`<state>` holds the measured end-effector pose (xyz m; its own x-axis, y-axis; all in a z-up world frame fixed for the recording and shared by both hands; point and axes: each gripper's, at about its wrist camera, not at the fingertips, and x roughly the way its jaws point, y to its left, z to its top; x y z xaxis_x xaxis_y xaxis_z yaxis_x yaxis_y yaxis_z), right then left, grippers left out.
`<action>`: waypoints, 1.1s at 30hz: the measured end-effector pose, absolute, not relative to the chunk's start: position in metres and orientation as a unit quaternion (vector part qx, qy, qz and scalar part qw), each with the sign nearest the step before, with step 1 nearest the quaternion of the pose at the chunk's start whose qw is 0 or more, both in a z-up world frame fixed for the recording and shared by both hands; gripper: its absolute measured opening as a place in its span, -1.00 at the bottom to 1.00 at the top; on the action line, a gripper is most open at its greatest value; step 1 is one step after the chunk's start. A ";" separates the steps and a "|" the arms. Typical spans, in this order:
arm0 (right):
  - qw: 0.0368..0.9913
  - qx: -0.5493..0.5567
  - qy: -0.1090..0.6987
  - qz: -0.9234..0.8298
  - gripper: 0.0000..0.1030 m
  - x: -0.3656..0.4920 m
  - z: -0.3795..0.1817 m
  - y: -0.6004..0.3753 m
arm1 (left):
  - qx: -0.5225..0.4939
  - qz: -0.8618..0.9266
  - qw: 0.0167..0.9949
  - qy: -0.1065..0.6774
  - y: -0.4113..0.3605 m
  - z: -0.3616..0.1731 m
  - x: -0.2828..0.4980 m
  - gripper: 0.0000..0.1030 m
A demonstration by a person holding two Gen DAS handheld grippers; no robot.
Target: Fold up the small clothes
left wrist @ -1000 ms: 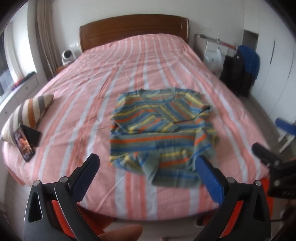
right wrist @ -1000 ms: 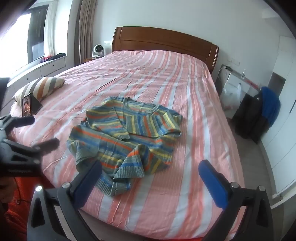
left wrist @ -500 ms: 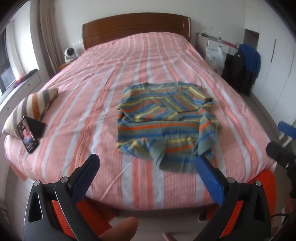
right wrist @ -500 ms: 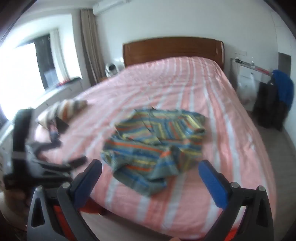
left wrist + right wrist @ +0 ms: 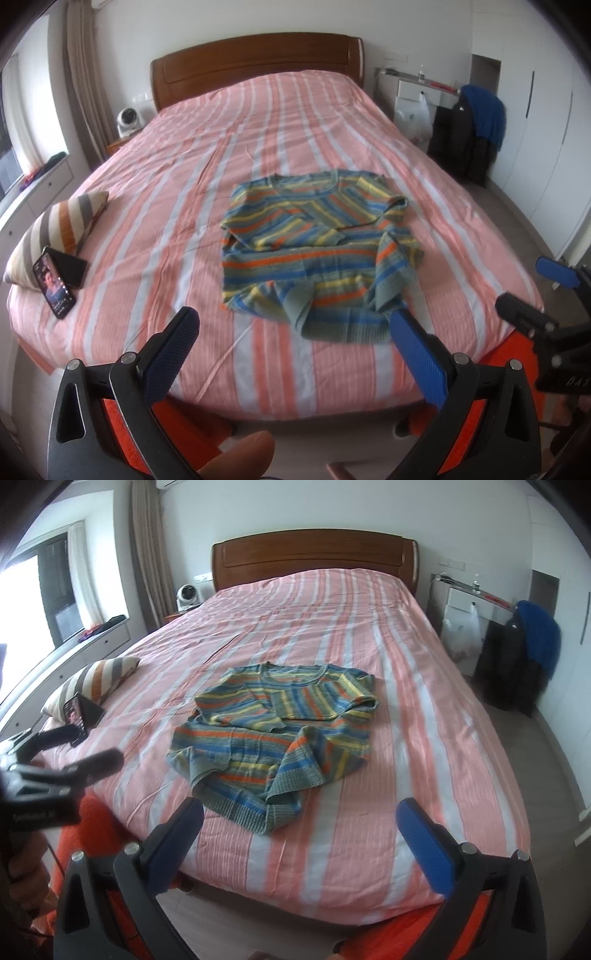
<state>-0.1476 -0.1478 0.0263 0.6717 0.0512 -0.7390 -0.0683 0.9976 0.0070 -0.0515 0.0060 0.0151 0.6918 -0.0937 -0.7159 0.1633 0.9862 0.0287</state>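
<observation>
Both withdrawn from striped sweater [image 5: 314, 254], partly folded near foot of bed [image 5: 288, 118]. Left gripper [image 5: 291, 339], right gripper [image 5: 299, 827]: jaws apart, empty. Further folds pending.

Left gripper [image 5: 291, 332]: held level, jaws spread wide, nothing between them.
Right gripper [image 5: 301, 825]: held level, jaws spread wide, nothing between them.
Left fingers [image 5: 183, 334]: blue-padded, well apart.
Right fingers [image 5: 423, 843]: blue-padded, well apart.
</observation>
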 end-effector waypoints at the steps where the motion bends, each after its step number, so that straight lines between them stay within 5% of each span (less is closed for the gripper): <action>1: 0.915 -0.008 0.403 0.032 1.00 -0.147 0.028 -0.148 | 0.046 -0.069 0.918 0.387 0.006 0.013 -0.052 1.00; 33: 0.906 0.005 0.420 0.048 1.00 -0.139 0.015 -0.133 | 0.031 -0.071 0.903 0.422 0.007 -0.007 -0.046 1.00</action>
